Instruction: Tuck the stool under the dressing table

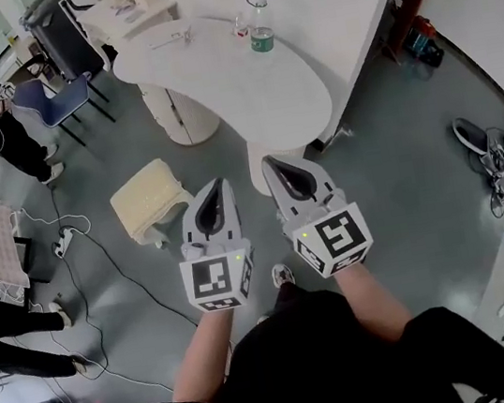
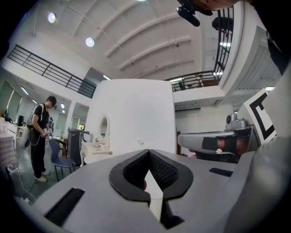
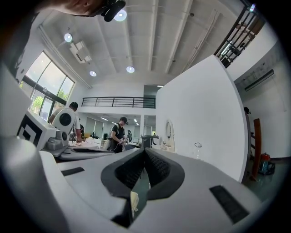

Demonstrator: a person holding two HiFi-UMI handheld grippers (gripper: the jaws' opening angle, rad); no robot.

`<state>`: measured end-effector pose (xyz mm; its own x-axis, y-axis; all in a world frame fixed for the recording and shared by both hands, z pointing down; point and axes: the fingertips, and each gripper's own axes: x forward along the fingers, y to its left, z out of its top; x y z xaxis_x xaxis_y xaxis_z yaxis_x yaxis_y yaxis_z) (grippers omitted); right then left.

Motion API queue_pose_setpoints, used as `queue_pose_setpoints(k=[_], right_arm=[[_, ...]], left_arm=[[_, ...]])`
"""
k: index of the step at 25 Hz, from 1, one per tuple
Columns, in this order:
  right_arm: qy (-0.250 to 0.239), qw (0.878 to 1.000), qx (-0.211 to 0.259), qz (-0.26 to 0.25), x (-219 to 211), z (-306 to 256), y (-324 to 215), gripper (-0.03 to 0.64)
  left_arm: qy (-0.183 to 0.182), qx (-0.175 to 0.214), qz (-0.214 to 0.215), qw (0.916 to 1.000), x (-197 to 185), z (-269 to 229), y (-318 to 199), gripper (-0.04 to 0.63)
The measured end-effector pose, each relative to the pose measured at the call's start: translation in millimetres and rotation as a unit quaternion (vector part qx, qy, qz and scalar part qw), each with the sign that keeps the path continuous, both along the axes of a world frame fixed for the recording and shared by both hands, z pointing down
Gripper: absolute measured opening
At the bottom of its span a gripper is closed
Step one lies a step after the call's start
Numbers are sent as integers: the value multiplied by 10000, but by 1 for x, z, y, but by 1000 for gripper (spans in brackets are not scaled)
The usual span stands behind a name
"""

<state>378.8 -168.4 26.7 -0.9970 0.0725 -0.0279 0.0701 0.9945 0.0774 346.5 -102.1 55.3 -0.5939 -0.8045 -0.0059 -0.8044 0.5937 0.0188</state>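
Stool [image 1: 149, 199] sits apart, left of the left gripper [image 1: 222, 182], fingers [image 1: 213, 208] closed.

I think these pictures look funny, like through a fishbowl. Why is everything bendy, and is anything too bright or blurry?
Head view: the wide lens bows the table edge; the light is even and nothing is blurry. Left gripper view: the railing curves, the ceiling lamps glare, and the corners go black. Right gripper view: the beams bend and the window is very bright.

Stool [image 1: 149, 201] stands left of dressing table [image 1: 224, 86].
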Motion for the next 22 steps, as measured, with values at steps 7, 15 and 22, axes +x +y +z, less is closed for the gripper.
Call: queue_pose_setpoints(k=[7,15,22], right_arm=[[91,9999,-117,-45,-33,8,-44,6],[354,9990,-191,-189,-61,27,-77,6],[455,9947,-346,-857,-101,40,-57,6]], left_arm=[[119,-113,4,9999,-32,11,-45,5],[299,-282,-100,9991,-58,27,-77,5],[431,-492,-664,9956,-87,39,-58,5]])
